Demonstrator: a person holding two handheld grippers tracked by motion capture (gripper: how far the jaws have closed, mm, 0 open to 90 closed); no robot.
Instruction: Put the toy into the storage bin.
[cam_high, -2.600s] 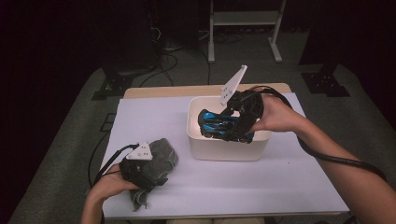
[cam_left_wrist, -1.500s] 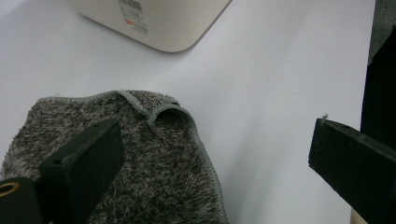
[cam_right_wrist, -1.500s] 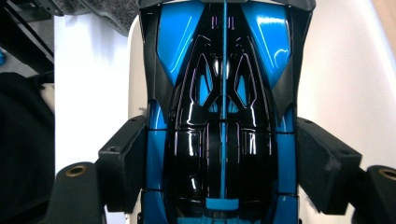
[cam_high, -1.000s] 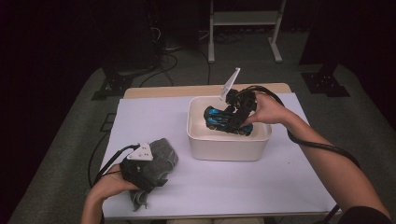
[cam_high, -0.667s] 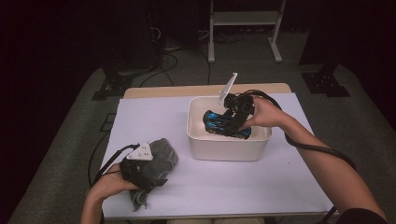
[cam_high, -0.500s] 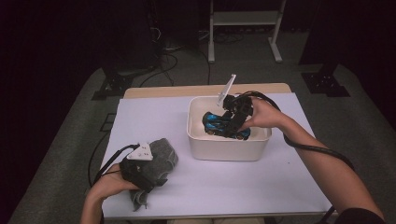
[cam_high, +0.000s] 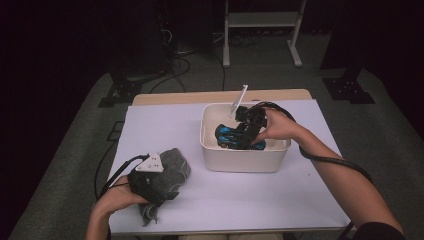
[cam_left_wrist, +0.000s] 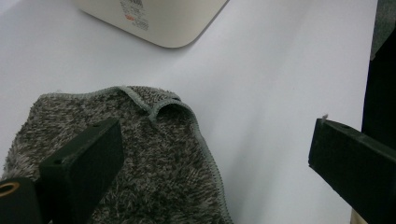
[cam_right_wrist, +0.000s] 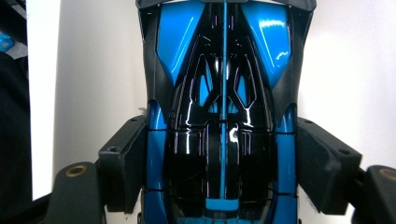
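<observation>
Nearby, a grey towel (cam_high: 167, 172) is lying on the desk (cam_high: 250, 195) under the left claw (cam_left_wrist: 215, 154), whose jaws are standing wide apart. Inside the white tub (cam_high: 245, 160), the right claw (cam_right_wrist: 223, 168) is clamping a blue and black toy car (cam_right_wrist: 223, 93) by its sides.

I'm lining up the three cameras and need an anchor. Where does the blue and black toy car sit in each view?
High view: the toy car is right of centre, inside the white bin, held by the right gripper.
Left gripper view: the car is not in it.
Right gripper view: the car runs up the middle, clamped between the two black jaws.
Shared landmark: the white bin, its corner at the top of the left gripper view.
</observation>
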